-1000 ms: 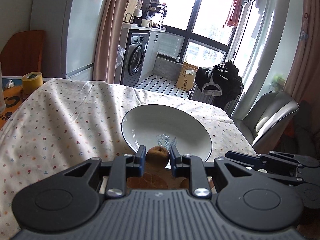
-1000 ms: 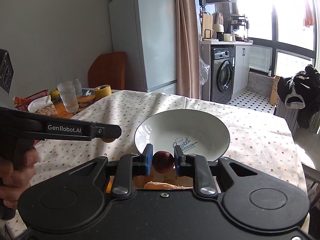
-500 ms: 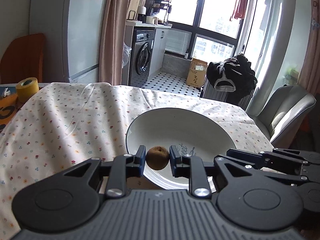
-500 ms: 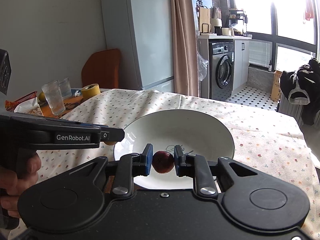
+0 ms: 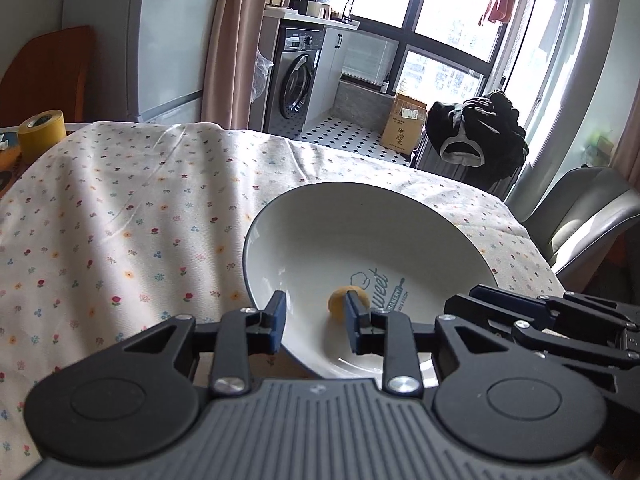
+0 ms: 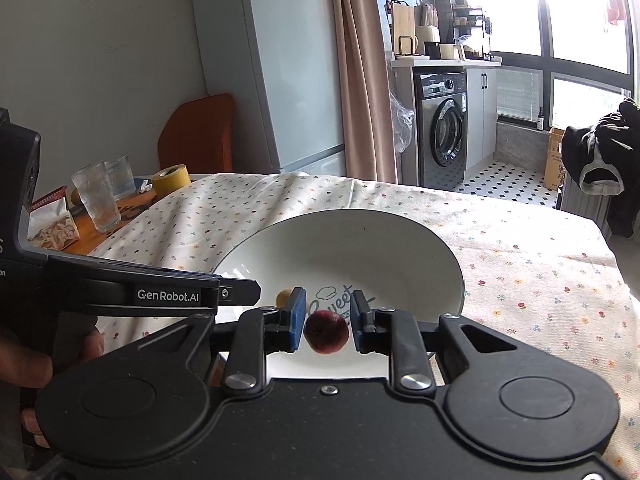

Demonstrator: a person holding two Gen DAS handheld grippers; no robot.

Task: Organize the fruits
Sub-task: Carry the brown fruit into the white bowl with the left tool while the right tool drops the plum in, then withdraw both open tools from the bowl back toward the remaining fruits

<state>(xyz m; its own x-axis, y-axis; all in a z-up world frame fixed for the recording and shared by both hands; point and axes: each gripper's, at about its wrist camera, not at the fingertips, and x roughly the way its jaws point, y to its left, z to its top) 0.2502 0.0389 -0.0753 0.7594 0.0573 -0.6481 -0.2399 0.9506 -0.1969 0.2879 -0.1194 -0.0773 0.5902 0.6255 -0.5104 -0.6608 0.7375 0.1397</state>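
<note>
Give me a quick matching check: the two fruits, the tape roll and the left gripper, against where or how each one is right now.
1 yellow fruit
2 red fruit
3 tape roll
4 left gripper

A between the fingers of the right gripper
B lying in the plate
C open, holding nothing
D off the cloth, far left

Pairs: 1-B, 2-A, 3-D, 4-C

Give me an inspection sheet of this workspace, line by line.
Surface: floral tablecloth over the table.
Job's things: white bowl holding a yellowish fruit; red fruit between the right gripper's fingers.
Clutter: two glasses, yellow tape roll, snack packet.
Grippers: left gripper open, empty; right gripper open around the red fruit.
Cables: nothing seen.
Surroundings: fridge, washing machine, grey chair.
</note>
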